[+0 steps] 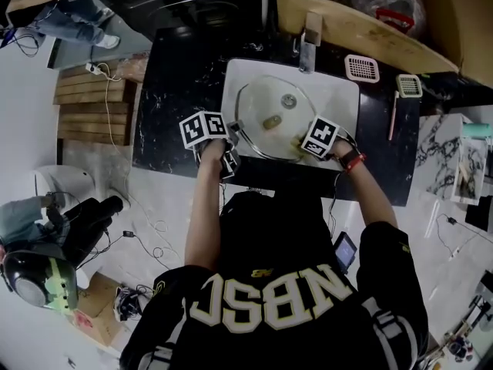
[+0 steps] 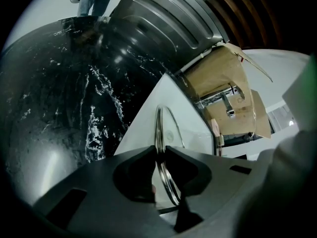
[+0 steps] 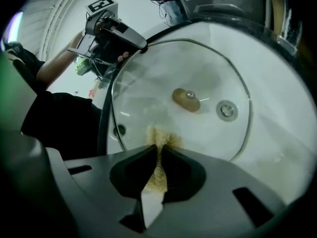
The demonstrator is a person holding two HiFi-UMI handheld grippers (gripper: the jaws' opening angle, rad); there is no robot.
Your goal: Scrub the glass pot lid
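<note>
The glass pot lid (image 1: pixel 266 106) leans in the white sink (image 1: pixel 339 91), its tan knob (image 1: pixel 272 121) facing up. My left gripper (image 1: pixel 233 133) is at the lid's near left edge. In the left gripper view that gripper (image 2: pixel 159 151) is shut on the lid's steel rim (image 2: pixel 159 128), seen edge-on. My right gripper (image 1: pixel 303 143) is at the lid's near right side. In the right gripper view it (image 3: pixel 159 150) is shut on a tan scrub pad (image 3: pixel 159 137) that presses on the glass (image 3: pixel 208 73) below the knob (image 3: pixel 186 99). The left gripper (image 3: pixel 111 33) also shows there, on the far rim.
A black marble counter (image 1: pixel 177 106) surrounds the sink. The faucet (image 1: pixel 310 46) stands at the sink's back edge. To the right of it lie a pink grid dish (image 1: pixel 361 68) and a brush (image 1: pixel 407 87). The drain (image 3: pixel 226 110) shows through the glass. Cardboard (image 1: pixel 347 21) lies behind.
</note>
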